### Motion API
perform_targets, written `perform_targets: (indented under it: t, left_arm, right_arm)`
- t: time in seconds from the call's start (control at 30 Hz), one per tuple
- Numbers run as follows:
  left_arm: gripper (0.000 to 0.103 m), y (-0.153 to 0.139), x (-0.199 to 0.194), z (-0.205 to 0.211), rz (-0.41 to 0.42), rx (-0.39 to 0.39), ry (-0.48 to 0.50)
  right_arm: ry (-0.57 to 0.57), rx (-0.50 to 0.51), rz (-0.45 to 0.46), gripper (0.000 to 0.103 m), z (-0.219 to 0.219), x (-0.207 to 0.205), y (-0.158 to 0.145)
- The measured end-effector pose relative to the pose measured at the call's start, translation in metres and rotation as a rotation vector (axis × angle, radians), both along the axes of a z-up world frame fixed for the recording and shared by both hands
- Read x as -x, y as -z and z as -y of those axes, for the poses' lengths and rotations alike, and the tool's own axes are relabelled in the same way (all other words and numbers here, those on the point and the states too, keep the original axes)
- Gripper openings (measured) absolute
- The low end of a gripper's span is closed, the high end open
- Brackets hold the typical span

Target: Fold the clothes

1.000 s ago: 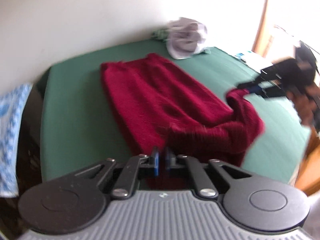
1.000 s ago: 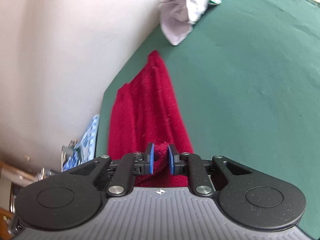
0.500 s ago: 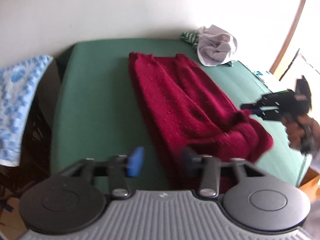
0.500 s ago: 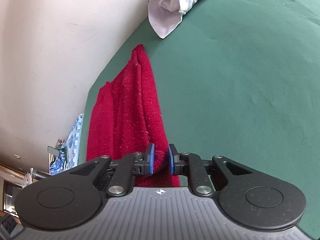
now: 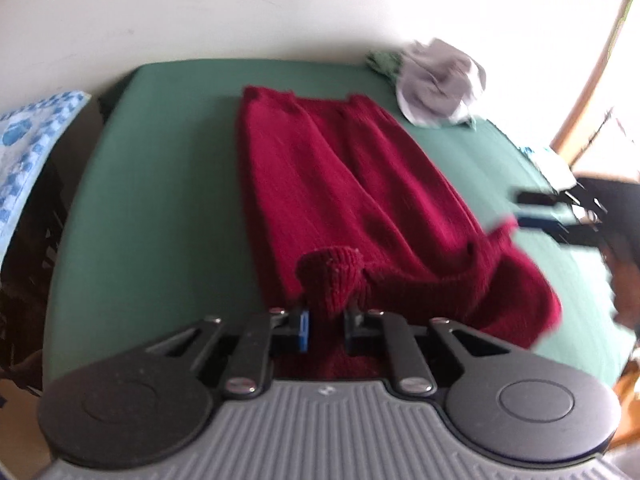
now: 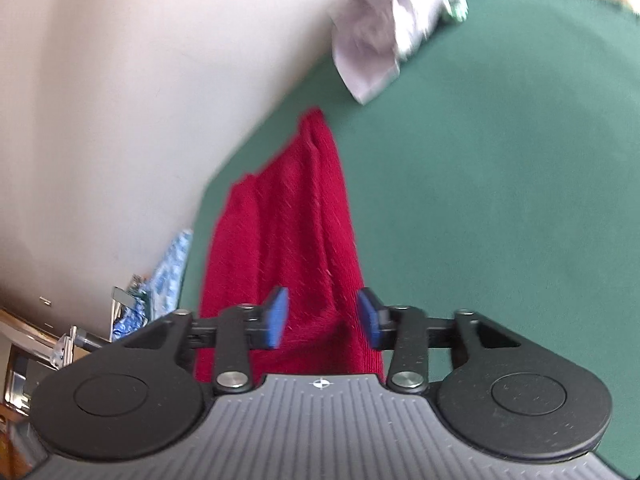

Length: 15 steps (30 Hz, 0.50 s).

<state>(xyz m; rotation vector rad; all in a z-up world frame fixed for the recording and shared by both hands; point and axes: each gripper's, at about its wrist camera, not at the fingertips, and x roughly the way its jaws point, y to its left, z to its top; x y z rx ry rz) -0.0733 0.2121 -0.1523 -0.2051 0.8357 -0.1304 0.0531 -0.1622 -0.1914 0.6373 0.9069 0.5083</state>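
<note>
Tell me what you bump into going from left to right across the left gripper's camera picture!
blue patterned cloth → bare green bed sheet → red sweater → crumpled white clothes → right gripper

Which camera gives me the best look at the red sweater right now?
The left wrist view: the red sweater lies lengthwise on the green sheet, nearly all visible, its bunched cuff pinched in the left claw. The right wrist view shows a narrow foreshortened strip between the open right claw.
</note>
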Motion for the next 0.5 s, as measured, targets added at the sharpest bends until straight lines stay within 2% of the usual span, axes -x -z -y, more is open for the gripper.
perform_targets:
  t: [0.13,0.23,0.37,0.4,0.47,0.5]
  left_arm:
    - [0.014,-0.004,-0.025,-0.007,0.020,-0.007,0.009]
    - [0.014,0.001,-0.041,-0.002,0.017,-0.050,0.027]
    - [0.014,0.016,-0.052,-0.004,-0.020,-0.066,0.004]
    - [0.014,0.019,-0.053,-0.005,-0.025,-0.063,-0.004]
    - [0.014,0.017,-0.053,-0.008,-0.024,-0.045,-0.014]
    - [0.014,0.013,-0.050,-0.011,-0.013,-0.029,-0.016]
  right_arm:
    - [-0.064,0.083,0.101,0.061,0.015,0.025,-0.016]
    - [-0.115,0.200,0.132,0.062,0.007,0.036,-0.011]
    - [-0.135,0.172,0.110,0.061,-0.011,0.033,0.011]
    - [-0.134,0.150,0.105,0.059,-0.015,0.031,0.015]
    - [-0.136,0.150,0.113,0.023,-0.023,0.028,0.014]
    - [-0.134,0.162,0.129,0.011,-0.027,0.028,0.011]
